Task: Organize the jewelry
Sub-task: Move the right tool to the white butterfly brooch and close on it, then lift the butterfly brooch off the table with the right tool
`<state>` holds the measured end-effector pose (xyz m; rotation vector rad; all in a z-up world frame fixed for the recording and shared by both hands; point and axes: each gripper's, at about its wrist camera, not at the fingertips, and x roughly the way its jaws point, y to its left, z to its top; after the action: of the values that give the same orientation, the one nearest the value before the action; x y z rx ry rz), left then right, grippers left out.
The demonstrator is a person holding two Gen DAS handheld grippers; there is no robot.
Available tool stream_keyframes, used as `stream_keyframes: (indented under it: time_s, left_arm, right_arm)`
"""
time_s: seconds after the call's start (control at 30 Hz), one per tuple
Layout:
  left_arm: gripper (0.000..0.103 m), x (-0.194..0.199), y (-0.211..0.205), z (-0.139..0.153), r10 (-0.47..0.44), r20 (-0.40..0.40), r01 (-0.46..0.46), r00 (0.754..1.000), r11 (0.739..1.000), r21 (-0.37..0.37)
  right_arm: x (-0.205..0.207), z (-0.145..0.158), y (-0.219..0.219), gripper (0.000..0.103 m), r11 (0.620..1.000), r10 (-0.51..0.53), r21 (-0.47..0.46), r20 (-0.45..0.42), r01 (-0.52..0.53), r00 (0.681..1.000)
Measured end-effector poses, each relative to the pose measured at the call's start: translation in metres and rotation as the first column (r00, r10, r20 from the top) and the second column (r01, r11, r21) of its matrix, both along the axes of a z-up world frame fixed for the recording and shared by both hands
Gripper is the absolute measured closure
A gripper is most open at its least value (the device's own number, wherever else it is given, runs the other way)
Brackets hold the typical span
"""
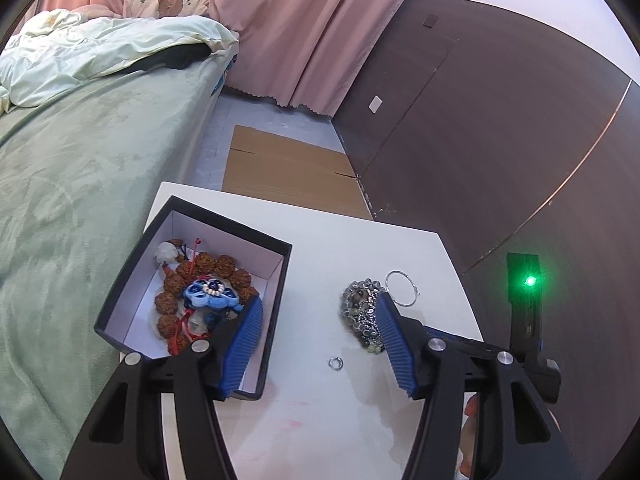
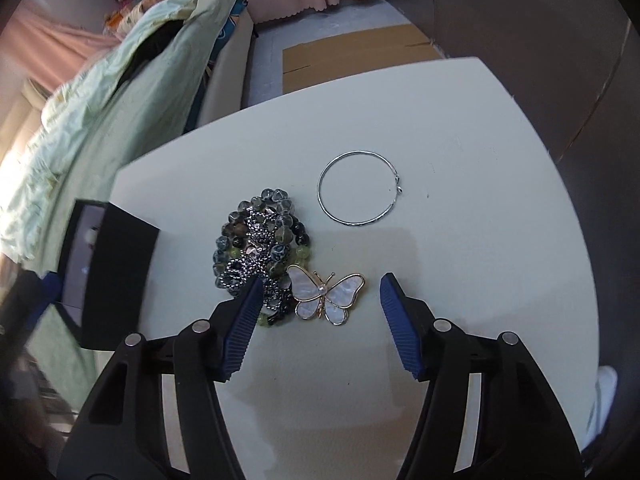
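Beaded bracelets (image 2: 260, 252) half-hidden behind splayed right claw (image 2: 320, 292); left claw (image 1: 320, 320) likewise splayed.

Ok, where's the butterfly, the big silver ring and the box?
butterfly brooch (image 2: 326, 294): right wrist view, on its pearly wings.
silver hoop (image 2: 345, 221): right wrist view, on the wire's near edge.
black box (image 1: 276, 280): left wrist view, on its white inner wall.
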<state>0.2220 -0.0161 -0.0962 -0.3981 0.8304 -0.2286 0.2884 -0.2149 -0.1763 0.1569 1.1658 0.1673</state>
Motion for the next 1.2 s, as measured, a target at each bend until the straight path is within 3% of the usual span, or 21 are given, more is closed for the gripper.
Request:
stream_keyframes:
  time_s: [0.1,0.2,0.43,0.6,1.1,1.2]
  left_arm:
    - [0.047,-0.001,0.001,0.000,0.005,-0.002,-0.005,1.000,1.000,0.001]
    - [0.047,-0.001,-0.001,0.000,0.005,-0.003,-0.005,1.000,1.000,0.005]
    - [0.047,-0.003,-0.011,-0.002,-0.020,-0.005,0.020,1.000,0.999,0.025]
    - [0.050,-0.004,-0.021,-0.006,-0.054,-0.012,0.054,0.998,0.998,0.035]
    - [0.054,-0.001,-0.075,-0.051,-0.175,-0.118,0.195,0.977,0.962,0.190]
    - [0.055,-0.001,-0.085,-0.056,-0.180,-0.109,0.202,0.978,0.945,0.256]
  right_arm:
    - [-0.004,-0.001,0.012,0.058,0.994,0.016,-0.112,0.024,-0.013,1.000]
    - [-0.007,-0.002,0.012,0.062,0.994,0.032,-0.108,0.025,-0.029,0.999]
    - [-0.009,0.009,-0.026,0.063,0.998,-0.019,0.055,0.007,0.019,1.000]
    - [-0.012,0.025,-0.047,0.063,0.992,-0.050,0.119,0.024,0.047,0.998]
    - [-0.024,0.054,-0.069,0.063,0.981,-0.061,0.189,0.081,0.045,0.995]
    - [-0.025,0.057,-0.071,0.063,0.980,-0.060,0.193,0.087,0.042,0.994]
